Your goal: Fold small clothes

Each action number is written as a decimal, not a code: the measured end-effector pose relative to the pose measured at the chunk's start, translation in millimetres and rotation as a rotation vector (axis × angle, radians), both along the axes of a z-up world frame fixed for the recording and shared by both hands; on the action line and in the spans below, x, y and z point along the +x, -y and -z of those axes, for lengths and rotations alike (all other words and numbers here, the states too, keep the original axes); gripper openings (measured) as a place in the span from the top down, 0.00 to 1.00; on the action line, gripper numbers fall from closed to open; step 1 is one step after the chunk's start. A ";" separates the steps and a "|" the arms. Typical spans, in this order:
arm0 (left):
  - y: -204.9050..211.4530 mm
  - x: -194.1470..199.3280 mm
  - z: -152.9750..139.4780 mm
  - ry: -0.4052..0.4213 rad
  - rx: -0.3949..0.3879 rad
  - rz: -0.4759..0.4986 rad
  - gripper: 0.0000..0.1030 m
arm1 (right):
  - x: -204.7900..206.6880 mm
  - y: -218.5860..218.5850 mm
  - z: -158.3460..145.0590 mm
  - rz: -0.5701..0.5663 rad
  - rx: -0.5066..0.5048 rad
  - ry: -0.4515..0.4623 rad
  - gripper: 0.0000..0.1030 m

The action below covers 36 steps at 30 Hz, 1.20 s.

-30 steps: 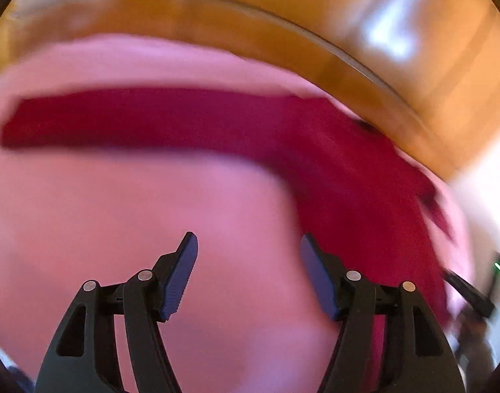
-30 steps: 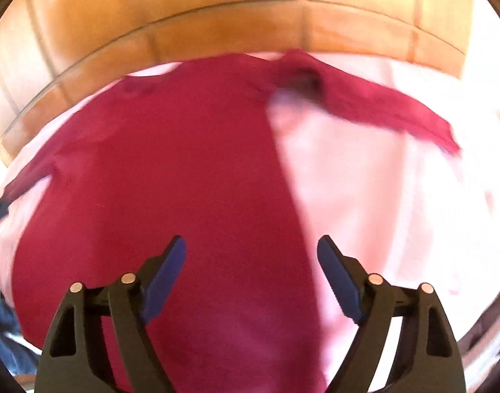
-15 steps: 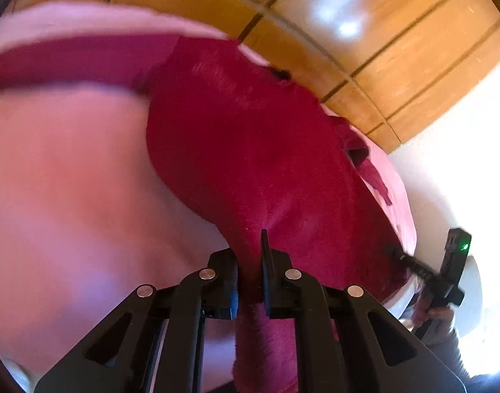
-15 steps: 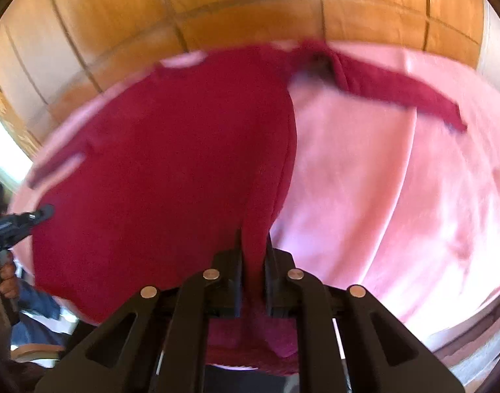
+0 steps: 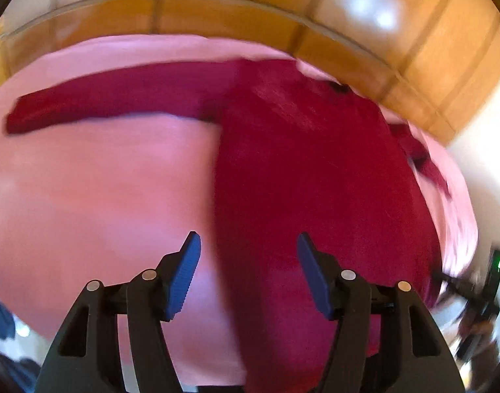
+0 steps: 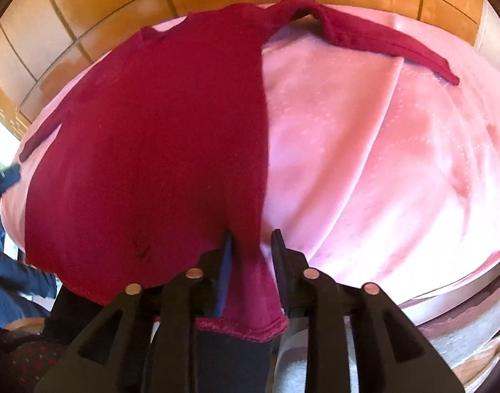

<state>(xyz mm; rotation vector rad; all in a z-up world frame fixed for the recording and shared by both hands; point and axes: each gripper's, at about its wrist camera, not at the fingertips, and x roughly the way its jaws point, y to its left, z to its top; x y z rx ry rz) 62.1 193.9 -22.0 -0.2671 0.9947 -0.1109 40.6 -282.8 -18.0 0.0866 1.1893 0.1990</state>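
Two grippers: both hang over the near hem of one garment, one at each bottom corner, I think so the hem can be laid straight.
Shirt: a dark red long-sleeved shirt (image 6: 145,150) lies flat on the pink bed cover (image 6: 381,163), collar toward the far wooden panel wall (image 6: 86,3), hem toward the cameras.
Sleeves: one sleeve (image 5: 112,98) is stretched out sideways across the cover; the other sleeve (image 6: 381,42) also lies spread out. A flat, spread shape is probably wanted before any fold.
Left gripper (image 5: 248,271): its jaws are opening and stand well apart. The side edge of the shirt passes under the gap, but the pads (image 5: 184,275) do not press on it, so nothing is held.
Right gripper (image 6: 250,275): its jaws are opening but only a narrow gap shows. The hem corner (image 6: 246,314) hangs between them as a bunched strip; the pads seem just free of the cloth.
Stage: the shirt looks laid out, no fold made yet.
Next move: it likely calls for bringing a sleeve or a side inward.
Risk: the bunched corner may stay wrinkled if not smoothed.
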 end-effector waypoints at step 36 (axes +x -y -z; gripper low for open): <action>133.7 72.4 42.0 0.015 0.133 0.138 0.31 | 208.3 281.0 -9.5 0.861 0.137 0.251 0.95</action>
